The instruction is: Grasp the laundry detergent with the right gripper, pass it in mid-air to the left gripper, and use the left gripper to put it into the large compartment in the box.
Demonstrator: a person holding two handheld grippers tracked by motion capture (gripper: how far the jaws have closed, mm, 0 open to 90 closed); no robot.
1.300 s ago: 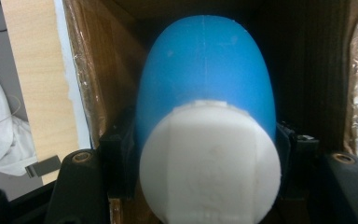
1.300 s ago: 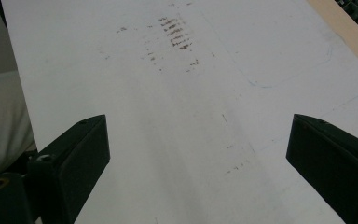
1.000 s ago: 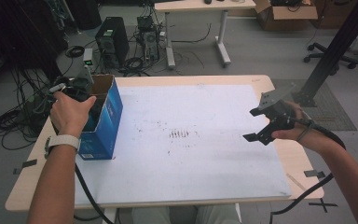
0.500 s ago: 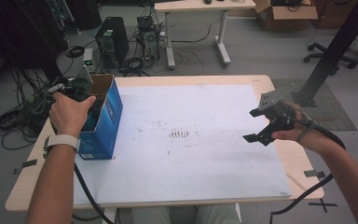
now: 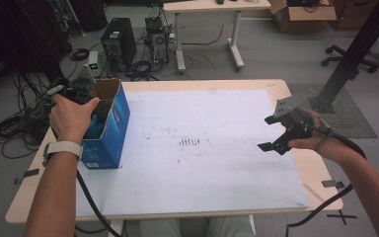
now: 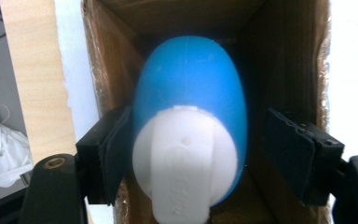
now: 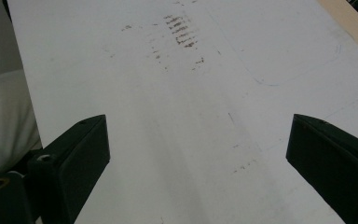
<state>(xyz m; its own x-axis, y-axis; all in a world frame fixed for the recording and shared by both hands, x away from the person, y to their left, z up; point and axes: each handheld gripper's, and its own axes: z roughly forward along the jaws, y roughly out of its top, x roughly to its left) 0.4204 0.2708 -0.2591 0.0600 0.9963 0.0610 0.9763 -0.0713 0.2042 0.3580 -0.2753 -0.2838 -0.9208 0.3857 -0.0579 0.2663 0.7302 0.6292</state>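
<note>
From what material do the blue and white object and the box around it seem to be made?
Blue and white object: probably plastic, smooth with a soft sheen, a faint moulded seam along the blue part and embossed marks on the white part.
Box: cardboard, with raw brown, fibrous inner walls and a glossy blue printed outside.

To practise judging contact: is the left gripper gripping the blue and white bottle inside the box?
Apart on one side. The left gripper view shows the gripper just opening: a clear gap beside the bottle on the picture's right, while the other pad looks against it.
</note>
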